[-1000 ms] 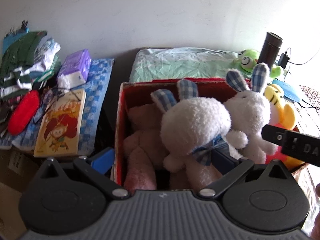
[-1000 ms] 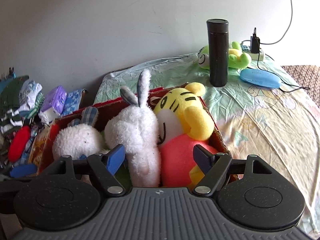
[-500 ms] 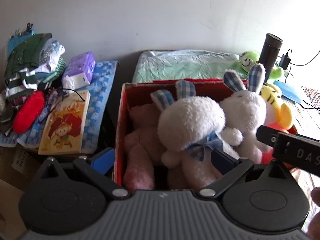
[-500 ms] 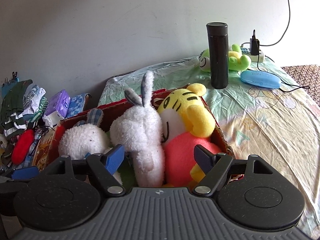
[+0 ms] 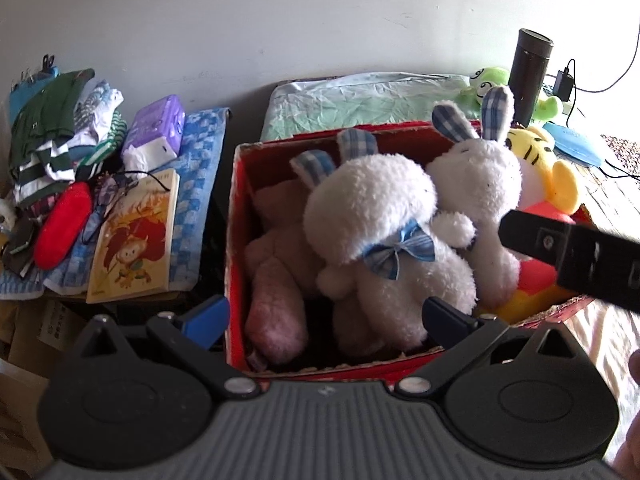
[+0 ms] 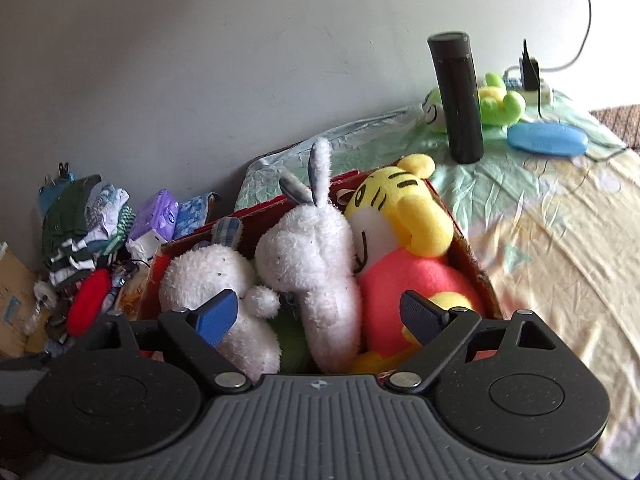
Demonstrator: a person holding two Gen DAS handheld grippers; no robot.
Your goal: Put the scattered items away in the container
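- Red cardboard box packed full: pink plush, two white rabbits and yellow tiger all inside, heads standing above the rim.
- Right gripper spreading wider, pads clear of the second rabbit, which shows between them; nothing grasped.
- Left gripper released and empty, hovering at the near wall of the box.
- Risk of topple: tall rabbit and tiger sit high and lean together; likely to tip over the rim if brushed on withdrawal.
- Risk of snag: plush pile close to both sets of pads; could drag a toy out.
- Green frog lying outside beside the black flask, near a charger cable; clumsy reach could knock the flask over.
- Hidden: box floor, lower bodies of toys, near wall behind gripper bodies.
- Frog partly screened by the flask; clutter at left hard to sort out.
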